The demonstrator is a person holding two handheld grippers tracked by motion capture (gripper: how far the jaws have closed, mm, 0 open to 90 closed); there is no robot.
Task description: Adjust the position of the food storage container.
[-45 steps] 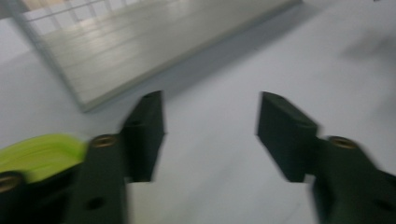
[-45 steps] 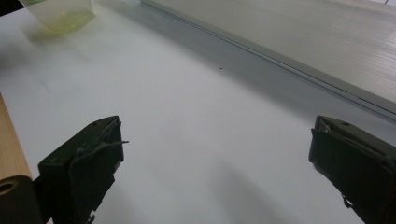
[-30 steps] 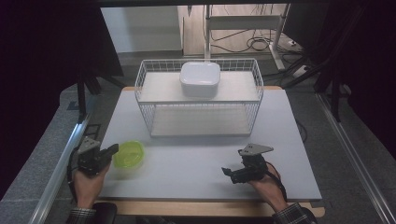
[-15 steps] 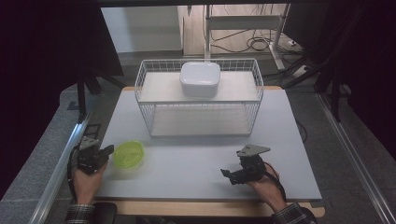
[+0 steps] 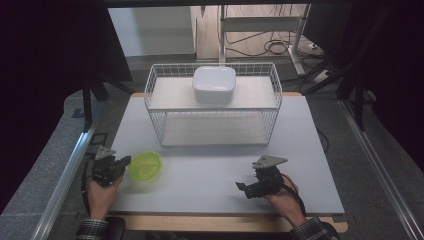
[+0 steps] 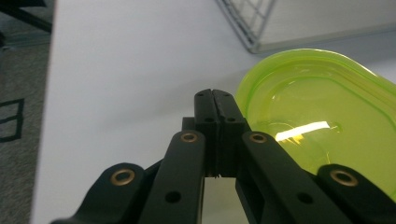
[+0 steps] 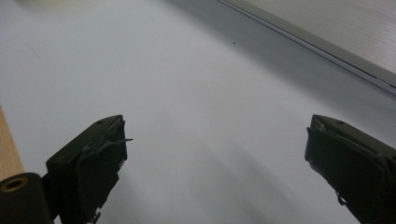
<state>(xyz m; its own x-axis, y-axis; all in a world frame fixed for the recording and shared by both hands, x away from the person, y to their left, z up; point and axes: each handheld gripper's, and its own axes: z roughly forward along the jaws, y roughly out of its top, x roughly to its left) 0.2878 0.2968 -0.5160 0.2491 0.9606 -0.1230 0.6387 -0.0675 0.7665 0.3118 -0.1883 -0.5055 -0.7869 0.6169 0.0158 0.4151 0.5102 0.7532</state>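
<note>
Resting low at the near left corner of the table (image 5: 210, 165), the left gripper (image 5: 121, 161) has its two black jaws pressed together with nothing between them; in the left gripper view the closed tips (image 6: 214, 100) sit just beside the rim of a translucent lime-green plastic bowl (image 6: 322, 126), and I cannot tell whether they touch it. The right gripper (image 5: 243, 187), near the front edge on the right, lies with its jaws spread wide over bare white tabletop. Seen from the high view, the green bowl (image 5: 145, 166) stands just right of the left gripper. Farther back stands a white wire basket (image 5: 215, 127), with a white lidded container (image 5: 214, 84) on its upper shelf.
</note>
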